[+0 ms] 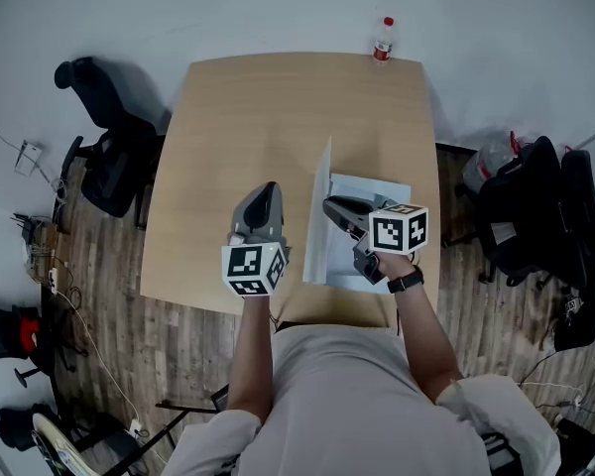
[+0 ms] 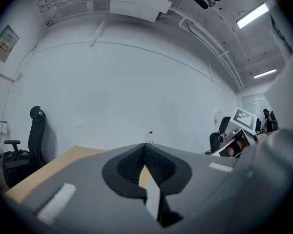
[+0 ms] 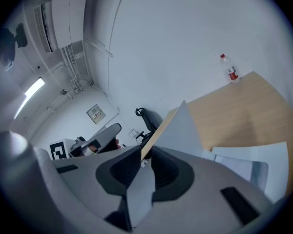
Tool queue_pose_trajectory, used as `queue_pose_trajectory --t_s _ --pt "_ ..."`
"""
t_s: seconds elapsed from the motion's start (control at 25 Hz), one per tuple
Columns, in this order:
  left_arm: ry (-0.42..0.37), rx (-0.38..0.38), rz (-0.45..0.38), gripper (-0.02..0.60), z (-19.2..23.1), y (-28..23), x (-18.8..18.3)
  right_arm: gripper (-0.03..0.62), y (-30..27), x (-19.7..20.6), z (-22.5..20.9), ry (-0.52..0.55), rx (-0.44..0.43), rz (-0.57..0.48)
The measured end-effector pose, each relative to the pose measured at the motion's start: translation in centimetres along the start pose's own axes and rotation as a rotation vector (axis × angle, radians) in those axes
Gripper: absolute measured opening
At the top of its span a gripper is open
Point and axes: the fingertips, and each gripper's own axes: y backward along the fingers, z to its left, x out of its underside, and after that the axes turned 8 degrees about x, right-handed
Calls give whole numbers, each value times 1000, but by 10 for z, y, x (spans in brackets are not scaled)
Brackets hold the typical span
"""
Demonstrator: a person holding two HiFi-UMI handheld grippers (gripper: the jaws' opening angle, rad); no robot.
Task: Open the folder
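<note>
Jaws of the left gripper (image 1: 269, 192) stand closed on nothing, over the bare table (image 1: 228, 127) just left of the folder (image 1: 377, 190). The folder lies toward the table's near right side, its front cover (image 1: 322, 181) raised upright and pinched between the closed jaws of the right gripper (image 1: 330, 205). We judge the cover light, thin, flexible and probably slick, best taken along its free edge and swung gently about the spine; we record a pale blue-grey folder with pale sheets lying flat inside.
</note>
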Motion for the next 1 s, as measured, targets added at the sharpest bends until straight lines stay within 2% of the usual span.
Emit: queue_pose_trajectory --t_s 0.32,0.6,1.0 --pt "-6 -45 -2 9 12 12 -2 58 -19 -1 13 15 -43 19" --pt "-27 -91 -7 9 18 26 -12 58 -34 -5 20 36 -43 40" --pt "-13 -134 -3 9 24 40 -6 60 -51 -7 29 62 -51 61"
